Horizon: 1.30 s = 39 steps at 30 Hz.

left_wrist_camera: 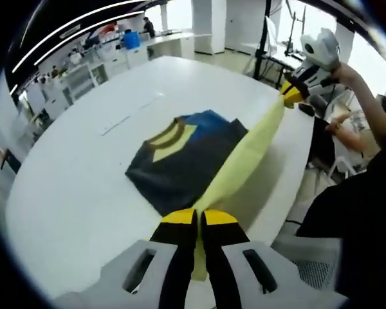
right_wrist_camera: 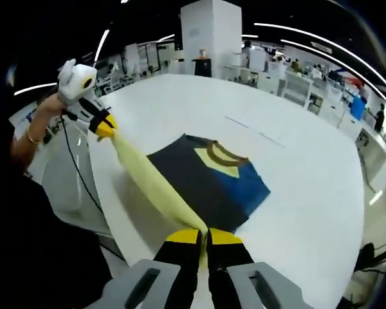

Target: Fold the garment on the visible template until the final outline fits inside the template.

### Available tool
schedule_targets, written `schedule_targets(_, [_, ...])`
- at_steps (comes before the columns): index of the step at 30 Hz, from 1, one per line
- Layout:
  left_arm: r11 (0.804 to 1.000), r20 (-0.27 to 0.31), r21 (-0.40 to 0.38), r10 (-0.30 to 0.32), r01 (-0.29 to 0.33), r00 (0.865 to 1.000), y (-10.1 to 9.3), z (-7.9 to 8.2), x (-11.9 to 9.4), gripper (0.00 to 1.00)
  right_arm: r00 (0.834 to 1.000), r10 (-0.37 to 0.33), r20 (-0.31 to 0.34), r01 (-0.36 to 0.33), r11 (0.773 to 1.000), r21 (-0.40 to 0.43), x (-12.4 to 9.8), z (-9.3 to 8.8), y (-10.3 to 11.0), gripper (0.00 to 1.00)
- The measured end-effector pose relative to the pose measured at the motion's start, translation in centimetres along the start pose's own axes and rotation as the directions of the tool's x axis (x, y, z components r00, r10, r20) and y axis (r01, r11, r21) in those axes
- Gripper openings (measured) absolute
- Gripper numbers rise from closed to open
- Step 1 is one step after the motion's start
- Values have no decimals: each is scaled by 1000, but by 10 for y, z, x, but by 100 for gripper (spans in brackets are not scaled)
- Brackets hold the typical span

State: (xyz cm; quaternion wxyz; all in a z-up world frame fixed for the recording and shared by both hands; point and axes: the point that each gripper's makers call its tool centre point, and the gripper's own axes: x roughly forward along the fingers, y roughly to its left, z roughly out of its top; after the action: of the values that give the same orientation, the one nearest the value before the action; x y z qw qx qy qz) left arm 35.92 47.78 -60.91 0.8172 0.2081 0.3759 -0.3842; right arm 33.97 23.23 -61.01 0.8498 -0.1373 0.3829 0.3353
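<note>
Both the left gripper and the right gripper were clamped on the soft dark-navy, blue and pale-yellow garment, stretching its yellow edge taut above the smooth white round table. The risk, as I judged it: limp cloth slipping from one pinch (or dragging the flat part askew) if the pull grew uneven. No template outline could be made out.

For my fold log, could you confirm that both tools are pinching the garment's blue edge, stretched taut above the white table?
Not quite: the edge they pinch is pale yellow, not blue. The left gripper view shows the left tool and right tool holding the garment by its yellow edge, taut above the white table.
</note>
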Motion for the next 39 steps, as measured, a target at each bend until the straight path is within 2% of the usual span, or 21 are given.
schedule_targets(4, [999, 38, 14, 51, -51, 998, 18, 20, 3, 1, 998, -57, 21, 58, 997, -41, 4, 19, -19, 0])
schedule_targets(7, [995, 74, 43, 92, -95, 993, 32, 33, 8, 1, 995, -86, 44, 88, 995, -38, 9, 32, -31, 0])
schedule_targets(8, [992, 84, 57, 109, -114, 990, 37, 37, 9, 1, 992, -115, 52, 117, 992, -50, 12, 39, -39, 0])
schedule_targets(17, [984, 145, 42, 166, -174, 975, 69, 64, 23, 1, 973, -212, 85, 218, 974, -59, 30, 65, -73, 0])
schedule_targets(21, [984, 153, 38, 167, -174, 974, 79, 68, 35, 1, 967, -242, 80, 247, 967, -60, 43, 66, -89, 0])
schedule_targets(24, [979, 135, 45, 189, -197, 973, 90, 68, 47, 1, 965, -249, 83, 254, 966, -57, 56, 68, -97, 0])
schedule_targets(28, [982, 133, 20, 181, -185, 974, 100, 67, 63, 1, 959, -283, 29, 284, 953, -109, 73, 60, -110, 0])
schedule_targets(32, [982, 114, 19, 186, -190, 976, 110, 64, 83, 1, 953, -304, 7, 302, 944, -136, 93, 55, -121, 0])
schedule_targets(39, [980, 63, 39, 192, -195, 979, 127, 49, 130, 1, 950, -301, -80, 287, 946, -152, 128, 35, -136, 0])
